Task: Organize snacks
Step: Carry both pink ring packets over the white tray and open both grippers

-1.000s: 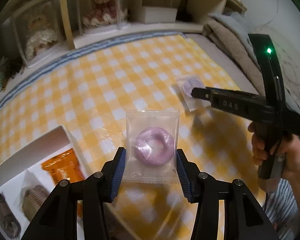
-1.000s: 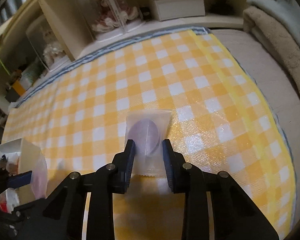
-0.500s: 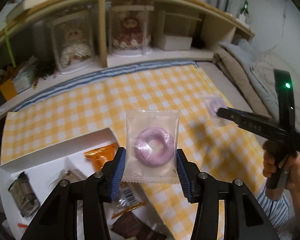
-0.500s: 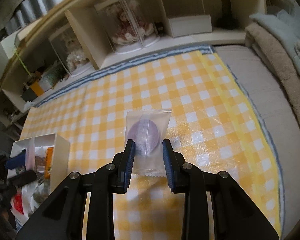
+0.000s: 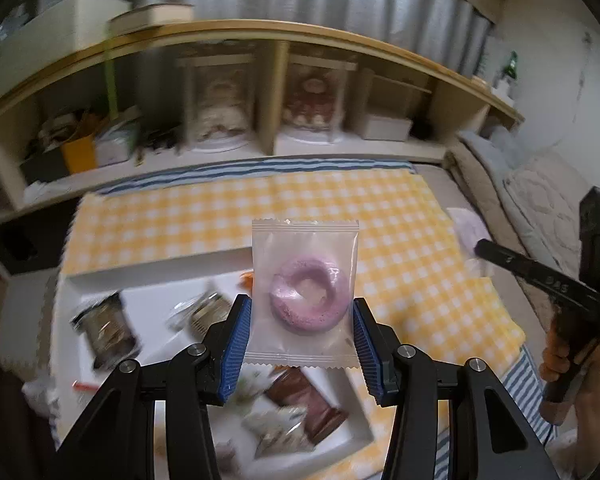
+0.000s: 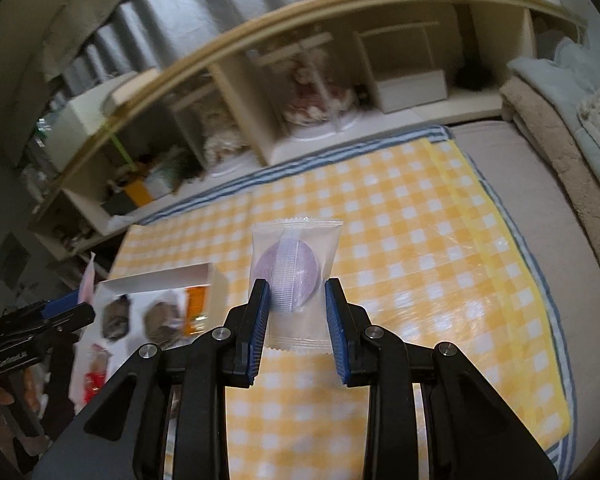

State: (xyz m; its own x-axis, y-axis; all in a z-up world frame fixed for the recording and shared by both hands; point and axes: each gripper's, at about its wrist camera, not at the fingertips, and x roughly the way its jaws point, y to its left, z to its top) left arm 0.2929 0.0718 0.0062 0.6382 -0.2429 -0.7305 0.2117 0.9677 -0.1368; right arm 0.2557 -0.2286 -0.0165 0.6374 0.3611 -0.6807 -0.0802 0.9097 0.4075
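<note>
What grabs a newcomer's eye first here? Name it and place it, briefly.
A purple ring snack in a clear packet, clamped upright in the left hand-held gripper above the white snack box. The right hand-held gripper grips a similar packet over the yellow checked cloth.

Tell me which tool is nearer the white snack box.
Left. The left tool hangs directly over the white snack box; the right tool is over the checkered cloth beside it.
</note>
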